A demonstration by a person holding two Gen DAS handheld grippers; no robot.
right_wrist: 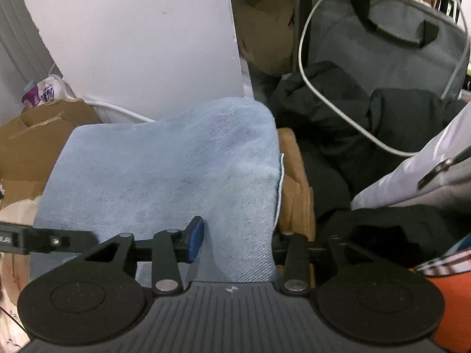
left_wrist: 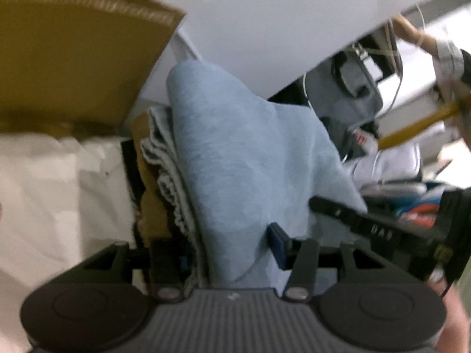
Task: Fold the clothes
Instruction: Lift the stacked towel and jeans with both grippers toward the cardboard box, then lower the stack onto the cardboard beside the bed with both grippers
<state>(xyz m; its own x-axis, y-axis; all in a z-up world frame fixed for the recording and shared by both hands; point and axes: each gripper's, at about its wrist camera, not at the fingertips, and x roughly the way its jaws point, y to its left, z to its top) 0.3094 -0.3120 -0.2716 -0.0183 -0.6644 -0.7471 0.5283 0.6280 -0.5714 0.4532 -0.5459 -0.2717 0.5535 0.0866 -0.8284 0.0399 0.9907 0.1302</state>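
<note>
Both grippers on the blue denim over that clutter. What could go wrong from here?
1. The folded blue denim sits on an uneven heap of tan fabric and cardboard; it could slump and lose its fold.
2. The white cable loops close beside the right gripper and could snag it.
3. The left gripper has denim bunched between its fingers; pulling away may drag the layers apart.

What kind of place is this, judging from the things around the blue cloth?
Probably a cluttered storage corner or spare room at home, not a tidy laundry area. Cardboard boxes stand by a white wall, a grey fabric bag sits behind, and dark clothes lie in a heap.
</note>
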